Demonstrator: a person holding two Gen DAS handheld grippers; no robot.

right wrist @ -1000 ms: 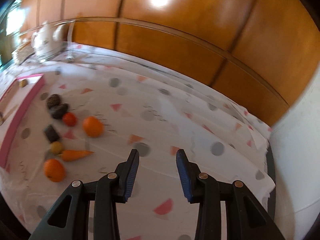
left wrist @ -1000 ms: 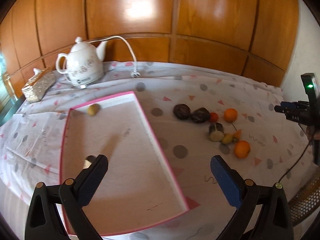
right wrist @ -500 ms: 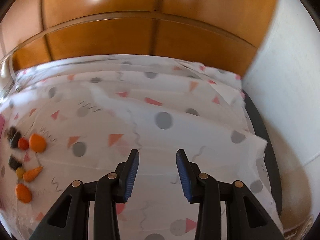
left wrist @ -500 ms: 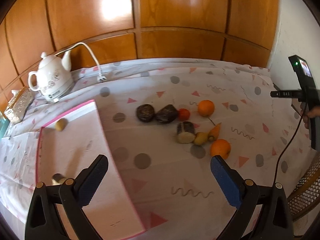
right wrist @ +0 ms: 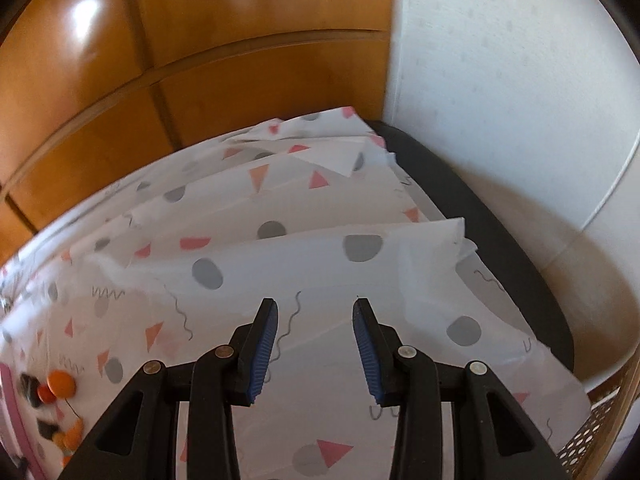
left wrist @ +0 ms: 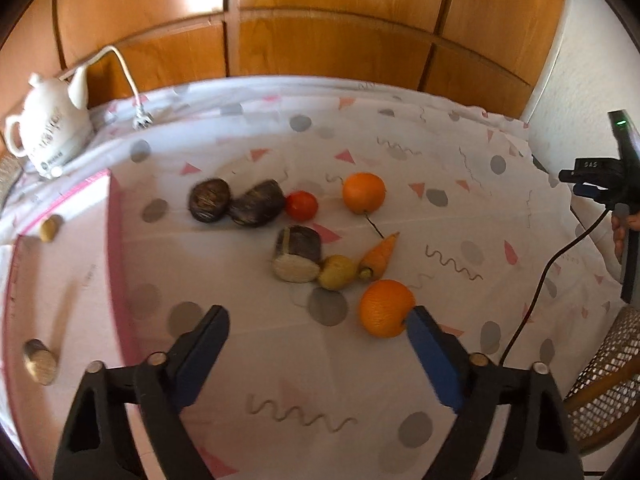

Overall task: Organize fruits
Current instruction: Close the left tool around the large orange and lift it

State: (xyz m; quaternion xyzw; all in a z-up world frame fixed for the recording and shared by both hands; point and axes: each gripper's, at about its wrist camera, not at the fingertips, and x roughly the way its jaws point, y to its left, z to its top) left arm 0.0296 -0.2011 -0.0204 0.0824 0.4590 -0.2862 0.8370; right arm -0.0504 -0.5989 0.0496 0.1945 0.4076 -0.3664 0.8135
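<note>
The right gripper (right wrist: 315,338), fingers (right wrist: 264,344) parted and empty, hangs over the patterned tablecloth (right wrist: 304,248).

Glossy wood-panelled wall (left wrist: 320,8) (sunlit), white textured wall (right wrist: 500,60) alongside.

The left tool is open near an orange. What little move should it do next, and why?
Probably slide the left tool a little to the right and forward, so the near orange sits between its fingers. It is wide open and holds nothing, and the orange lies right against its right finger, off to the side. The pink tray waits on the left.
</note>
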